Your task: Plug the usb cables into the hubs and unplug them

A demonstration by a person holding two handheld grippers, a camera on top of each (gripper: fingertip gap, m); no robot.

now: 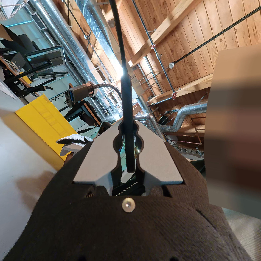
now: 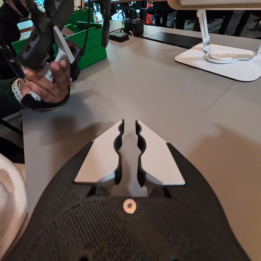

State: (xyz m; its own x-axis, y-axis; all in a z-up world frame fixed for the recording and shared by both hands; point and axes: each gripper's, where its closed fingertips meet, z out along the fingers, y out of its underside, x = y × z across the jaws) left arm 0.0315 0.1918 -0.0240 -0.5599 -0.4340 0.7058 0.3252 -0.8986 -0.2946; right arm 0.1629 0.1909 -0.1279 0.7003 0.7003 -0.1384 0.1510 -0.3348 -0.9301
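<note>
Two grippers, one black hub and one braided cable end show. The left gripper (image 1: pixel 127 125) is clamped on the black hub (image 1: pixel 127 113), which stands upright between its fingers with a black lead running up beyond the tips, and a braided usb cable (image 1: pixel 111 88) ends in a grey socket (image 1: pixel 74 93) hanging ahead and left of that grip. The right gripper (image 2: pixel 129 122) holds nothing, its jaws a narrow gap apart over the grey table (image 2: pixel 155 91), with the hub (image 2: pixel 33 42) far ahead to its left.
</note>
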